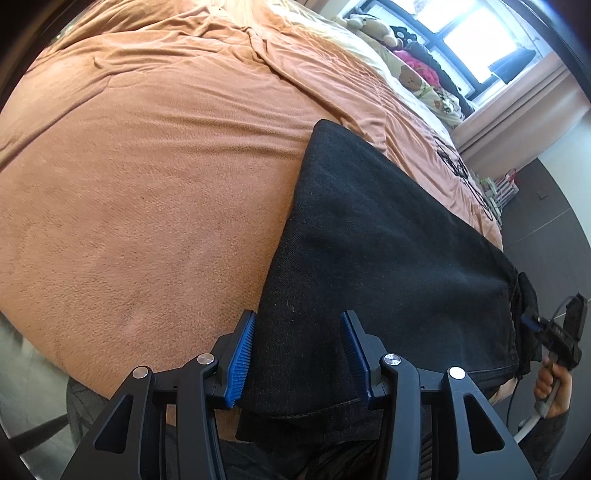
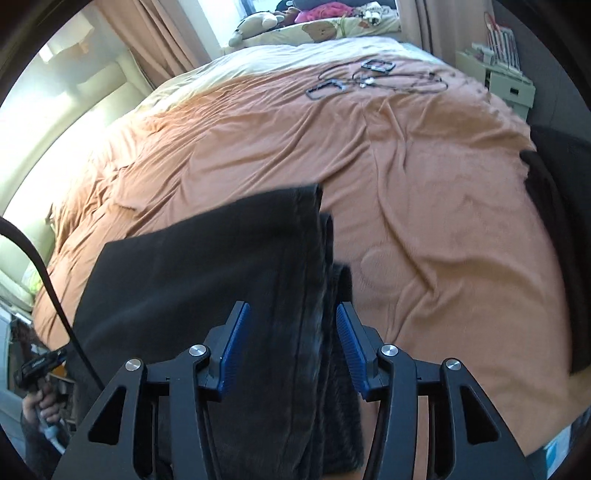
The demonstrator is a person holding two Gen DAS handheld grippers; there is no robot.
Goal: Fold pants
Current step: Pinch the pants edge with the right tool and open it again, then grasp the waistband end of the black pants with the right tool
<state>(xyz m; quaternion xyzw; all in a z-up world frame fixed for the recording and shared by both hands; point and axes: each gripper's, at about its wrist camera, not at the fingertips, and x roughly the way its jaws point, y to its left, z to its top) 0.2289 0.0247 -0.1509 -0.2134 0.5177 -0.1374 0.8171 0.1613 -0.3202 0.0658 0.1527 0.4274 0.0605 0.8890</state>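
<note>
Black pants (image 1: 388, 240) lie folded on the orange bedspread (image 1: 147, 166) near the bed's front edge. My left gripper (image 1: 297, 354) has its jaws spread wide, with the pants' near corner lying between the blue pads (image 1: 240, 362). In the right wrist view the pants (image 2: 207, 258) lie the same way, layered at their right edge. My right gripper (image 2: 291, 345) is also open, its blue pads (image 2: 232, 350) on either side of the pants' stacked edge. The right gripper shows small in the left wrist view (image 1: 532, 325), at the pants' far end.
Black cables and small frames (image 2: 369, 75) lie on the far part of the bedspread (image 2: 424, 221). Plush toys and pillows (image 2: 295, 26) sit by the window. A white shelf unit (image 2: 509, 81) stands at the right. A dark garment (image 2: 554, 240) hangs at the bed's right edge.
</note>
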